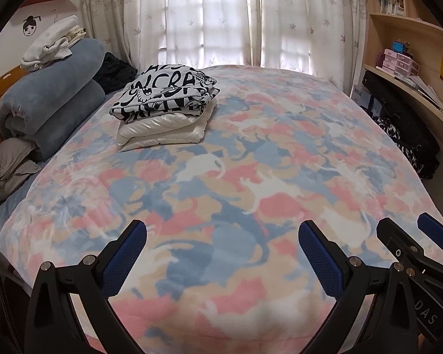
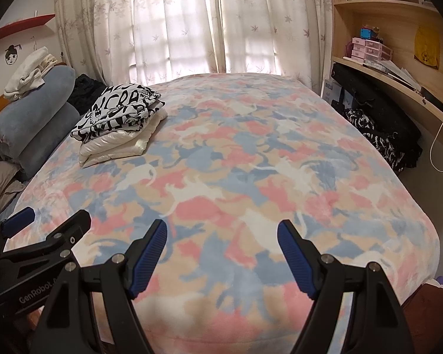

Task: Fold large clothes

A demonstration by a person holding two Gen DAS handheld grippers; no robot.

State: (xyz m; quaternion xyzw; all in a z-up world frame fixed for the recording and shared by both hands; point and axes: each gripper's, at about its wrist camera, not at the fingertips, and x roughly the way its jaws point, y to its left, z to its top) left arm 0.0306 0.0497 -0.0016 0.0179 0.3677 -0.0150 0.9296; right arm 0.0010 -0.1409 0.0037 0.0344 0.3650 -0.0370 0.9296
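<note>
Left wrist view
- Left gripper [image 1: 223,234]: jaws spread wide above the near end of the bed, nothing between the blue pads [image 1: 124,258], no cloth touched.
- Right gripper [image 1: 407,230]: seen at the right edge, just beside the left one, jaws apart, nothing held.
- Bed blanket [image 1: 251,162]: pink, blue, beige and white fleece with cat shapes, spread flat across the whole bed.
- Folded clothes [image 1: 165,109]: stacked at the far left of the blanket; black-and-white lettered garment [image 1: 165,91] on top, shiny white padded garment [image 1: 162,132] underneath, both folded, well apart from both grippers.
- Rolled blue blanket [image 1: 50,97]: left of the stack, at the headboard side, pale cloths [image 1: 51,44] piled on top.
- Grey pillow [image 1: 9,168]: at the left edge, below the blue roll.
- Curtains [image 1: 221,20]: drawn, light coming through.
- Shelving [image 1: 407,29]: wooden, on the right, with books and small drawers.

Right wrist view
- Right gripper [image 2: 221,234]: jaws wide apart over the near end of the blanket [image 2: 236,177], empty.
- Left gripper [image 2: 54,215]: at the lower left edge, jaws apart, empty.
- Folded clothes [image 2: 121,124]: far left on the bed, lettered garment [image 2: 118,109] over white padded garment [image 2: 115,147].
- Rolled blue blanket [image 2: 32,118]: beside the stack on the left.
- Curtains [image 2: 192,20]: behind the bed.
- Shelving [image 2: 392,14]: right side; dark bags [image 2: 381,129] on the floor beside the bed.
</note>
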